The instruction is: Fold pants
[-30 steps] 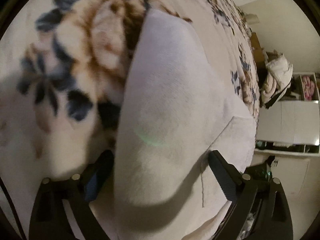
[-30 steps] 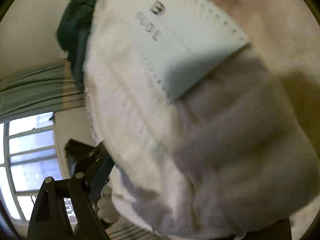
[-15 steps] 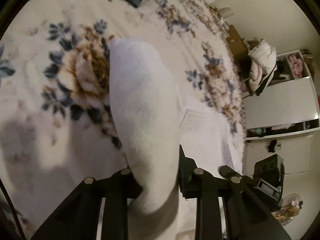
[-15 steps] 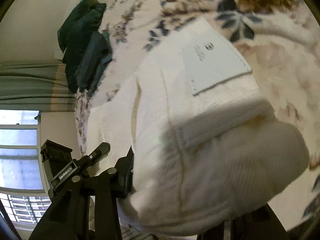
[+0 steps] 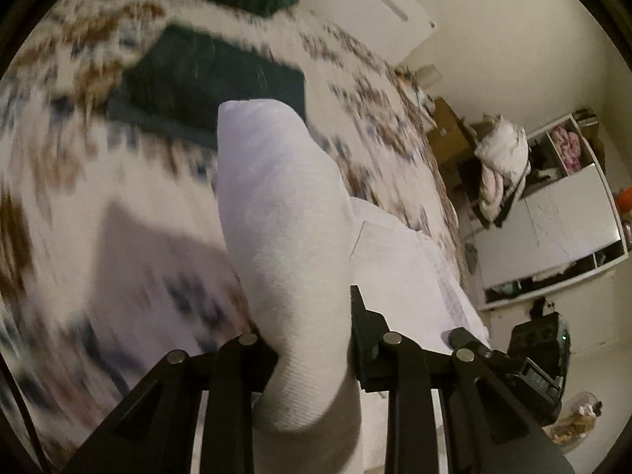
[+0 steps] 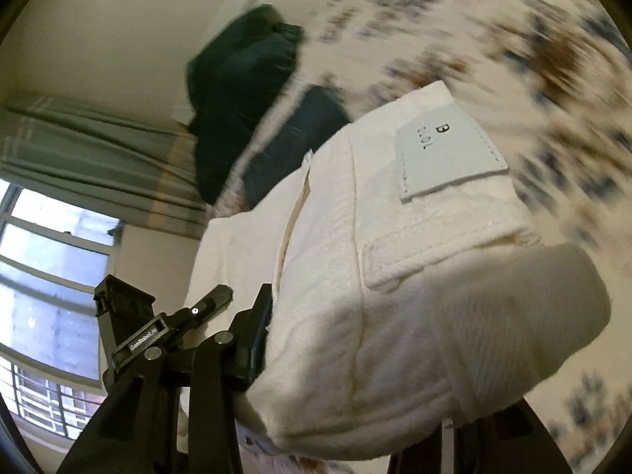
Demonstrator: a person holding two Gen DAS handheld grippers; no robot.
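Lengthwise, white pants point(image 5: 284, 213) run forward between clamping fingers point(image 5: 367, 328).

The right gripper point(image 6: 355, 359) is clamped on a thick bundle of white pants point(image 6: 395, 296). Their grey label patch point(image 6: 446, 154) faces up, beyond the grip. Dark green clothing point(image 6: 241, 91) lies past the pants on the floral blanket point(image 6: 553, 59).

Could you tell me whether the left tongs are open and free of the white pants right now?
No, the left tongs are closed on a bunched fold of the white pants.
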